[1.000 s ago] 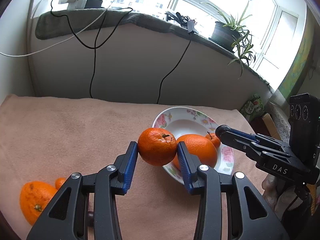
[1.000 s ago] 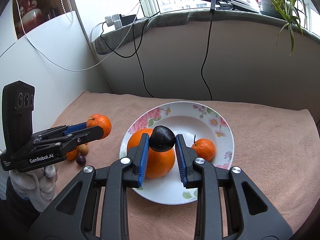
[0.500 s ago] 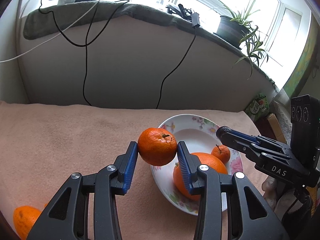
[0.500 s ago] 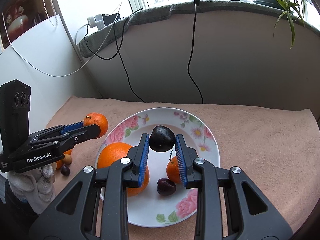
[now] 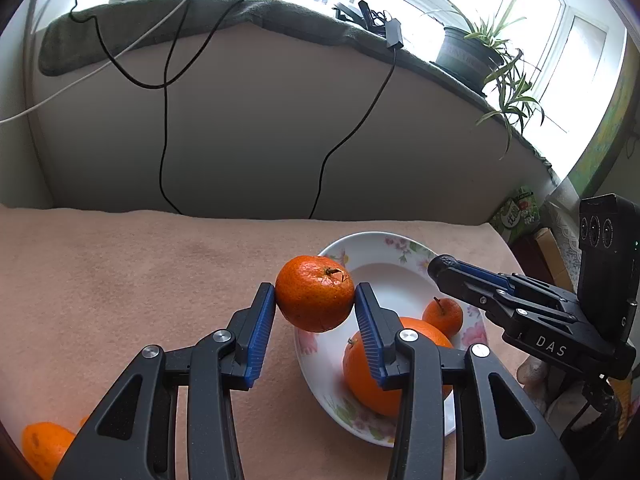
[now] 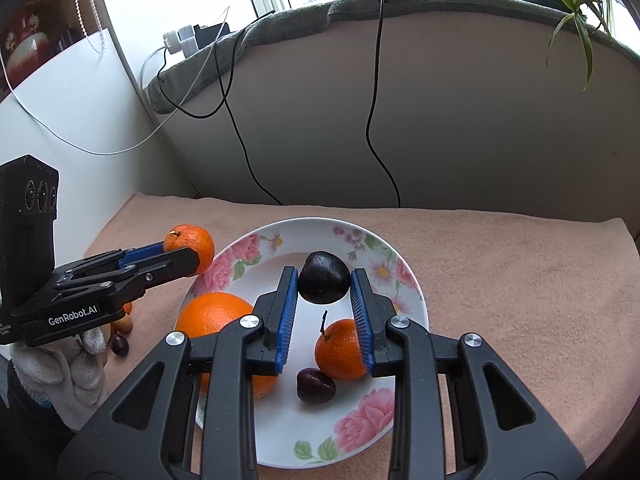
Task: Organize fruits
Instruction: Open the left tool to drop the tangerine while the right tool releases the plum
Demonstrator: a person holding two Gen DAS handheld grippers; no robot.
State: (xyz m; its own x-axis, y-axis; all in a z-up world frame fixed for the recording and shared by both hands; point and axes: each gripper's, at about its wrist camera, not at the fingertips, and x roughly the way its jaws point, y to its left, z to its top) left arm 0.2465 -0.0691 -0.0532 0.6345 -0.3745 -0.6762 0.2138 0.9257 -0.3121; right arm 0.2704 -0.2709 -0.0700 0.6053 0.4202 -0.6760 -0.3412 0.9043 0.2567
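A pink cloth covers the work surface. A flowered plate sits at its middle.

On the plate lie a large orange at the near left, a small tangerine at the near centre and a dark plum just in front of it. More fruit lies on the cloth, left of the plate.

The left gripper is clenched on a mandarin, held above the plate's left rim. The right gripper is clenched on a dark rounded fruit, held over the plate's middle.

Step in hand: carrying both fruits to the plate, judging by their position above it.

Next move: lower each gripper toward a bare patch of plate. The far half is free. Release only once the fruit is low, since round fruit is likely to roll toward the rim.
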